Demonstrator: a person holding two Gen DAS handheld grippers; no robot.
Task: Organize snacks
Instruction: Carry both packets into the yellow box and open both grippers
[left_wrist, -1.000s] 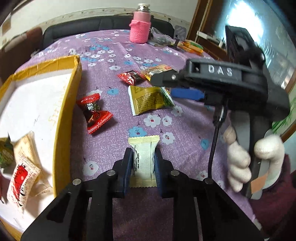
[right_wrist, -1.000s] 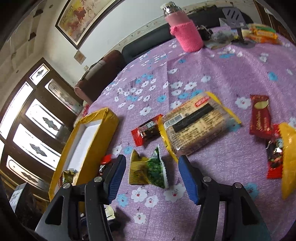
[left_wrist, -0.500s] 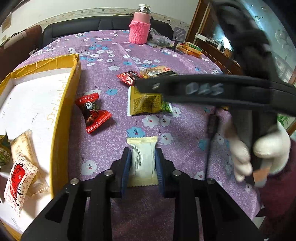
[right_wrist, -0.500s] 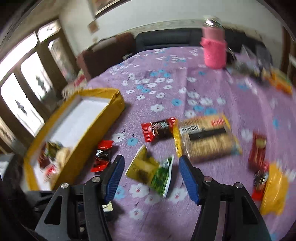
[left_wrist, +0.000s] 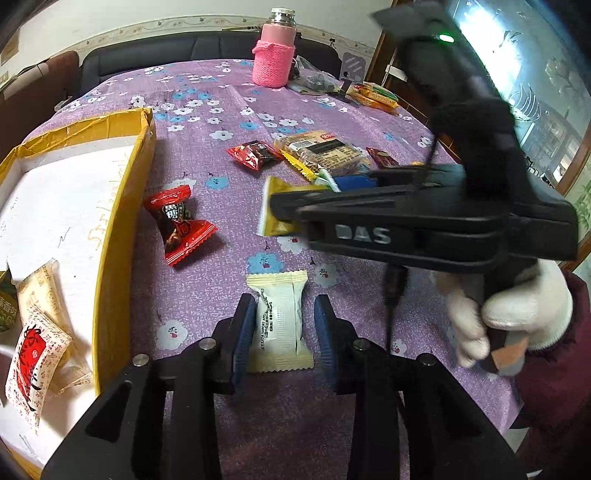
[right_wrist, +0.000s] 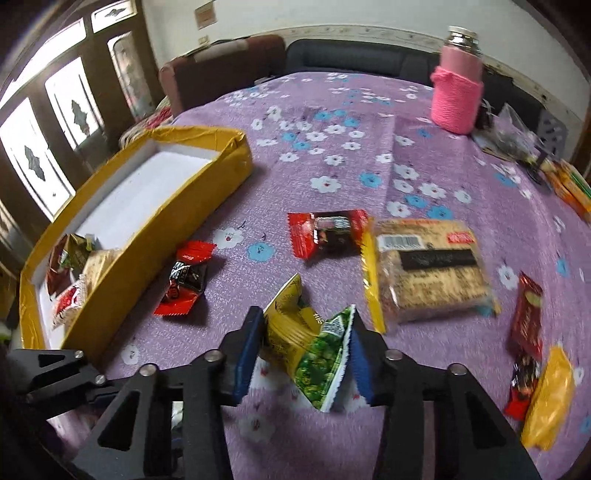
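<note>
1. Snacks are spread over the purple flowered cloth (right_wrist: 332, 155), and a few already sit in the yellow box (right_wrist: 155, 236) at the left of both views.
2. Left gripper (left_wrist: 284, 328), bottom centre of the left view: its jaws are opening around the cream packet (left_wrist: 279, 317), which lies flat on the cloth. There's a visible gap on the right side; on the left the pad is right next to the wrapper, so it's not pinched.
3. Right gripper (right_wrist: 304, 354), bottom centre of the right view: jaws closing on the yellow-green packet (right_wrist: 310, 347). The packet is crumpled up between the blue pads, which look like they're pressing both of its edges.
4. In the left view that same gripper crosses the right half of the frame, held by a white-gloved hand (left_wrist: 509, 314), and it covers most of the yellow-green packet, so only a yellow end sticks out.
5. Red candy (right_wrist: 184, 277) sits between box and packet. Red-black packet (right_wrist: 328, 232) and the big cracker pack (right_wrist: 428, 269) are further up, mid-frame.
6. Right edge of the right view is blurry: a red bar (right_wrist: 528, 314) and a yellow packet (right_wrist: 550, 398), partly overlapping another red wrapper I can't really read.
7. Box contents are cut off by the frame edge in the left view.
8. Pink bottle (right_wrist: 458, 96) stands at the far side, upper right.
</note>
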